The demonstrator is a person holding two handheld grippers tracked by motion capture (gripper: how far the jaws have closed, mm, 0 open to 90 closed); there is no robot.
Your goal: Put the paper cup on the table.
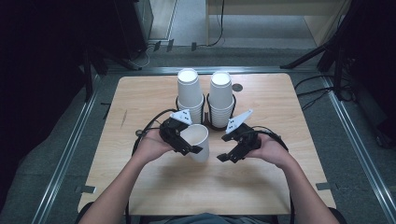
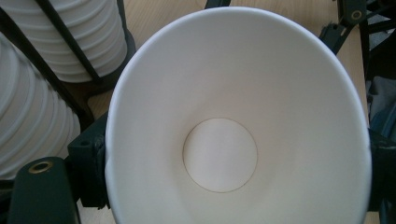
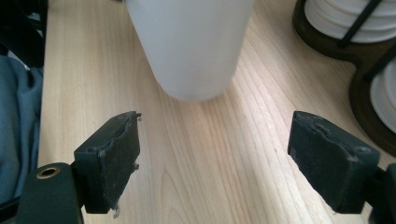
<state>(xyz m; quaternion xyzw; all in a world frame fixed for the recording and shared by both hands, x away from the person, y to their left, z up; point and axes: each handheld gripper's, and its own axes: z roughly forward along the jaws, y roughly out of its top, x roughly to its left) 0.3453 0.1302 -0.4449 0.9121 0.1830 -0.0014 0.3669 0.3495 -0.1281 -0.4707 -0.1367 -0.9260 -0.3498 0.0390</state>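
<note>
We see left gripper [image 1: 186, 140] fingers clamped on cup [image 1: 198, 140], just in front of rack [image 1: 219, 125], likely pulled from stacks [image 1: 190, 93]. Right gripper [image 1: 233, 151] fingers spread, empty, near cup base. Placement left. Cup white paper, smooth, tapered; table [image 1: 261, 182] pale woodgrain; rack dark wire.

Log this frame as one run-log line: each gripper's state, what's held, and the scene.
left gripper: shut on paper cup, tilted | right gripper: open, empty, beside cup | two cup stacks in rack at back of table
</note>
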